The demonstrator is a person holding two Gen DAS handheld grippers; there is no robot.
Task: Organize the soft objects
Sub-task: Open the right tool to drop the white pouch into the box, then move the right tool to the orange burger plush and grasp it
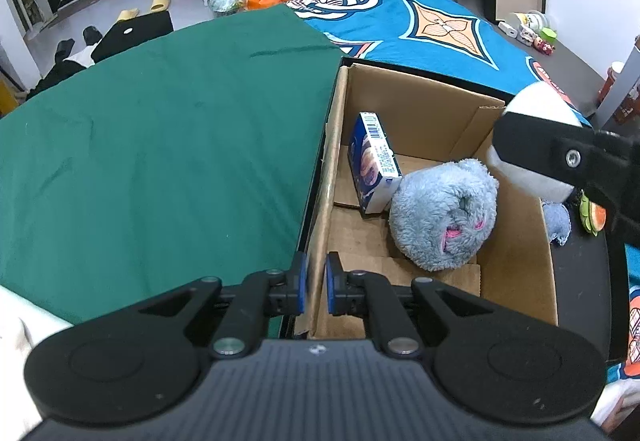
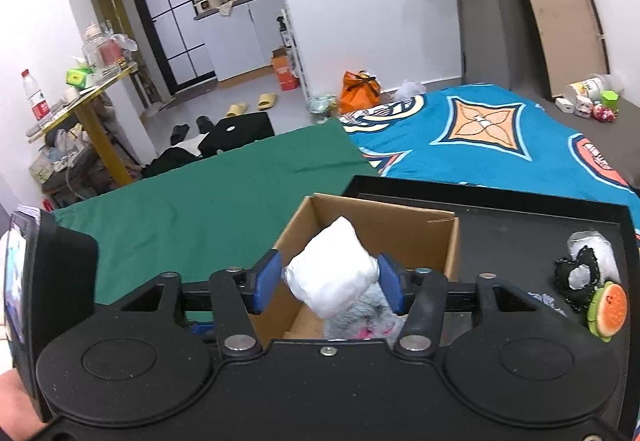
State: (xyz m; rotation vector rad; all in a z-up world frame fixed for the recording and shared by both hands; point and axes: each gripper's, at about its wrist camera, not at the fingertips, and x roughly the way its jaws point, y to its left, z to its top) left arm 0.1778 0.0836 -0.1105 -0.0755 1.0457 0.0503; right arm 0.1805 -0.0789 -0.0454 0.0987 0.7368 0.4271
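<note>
A cardboard box [image 1: 404, 97] stands in a black tray on the bed. Inside lie a fluffy blue plush [image 1: 444, 213] and a blue-and-white packet [image 1: 374, 161]. My left gripper [image 1: 313, 287] is shut on the box's near left wall. My right gripper [image 2: 330, 283] is shut on a white soft pack [image 2: 334, 277] and holds it above the box [image 2: 416, 237], over the blue plush [image 2: 360, 317]. In the left wrist view the white pack [image 1: 536, 109] and right gripper hang at the box's right side.
The black tray [image 2: 520, 237] also holds a black-and-white soft toy [image 2: 580, 269], a burger-shaped charm [image 2: 608, 309] and a small blue plush piece [image 1: 558, 221]. A green cloth [image 1: 160, 145] and a blue patterned blanket [image 2: 500, 137] cover the bed.
</note>
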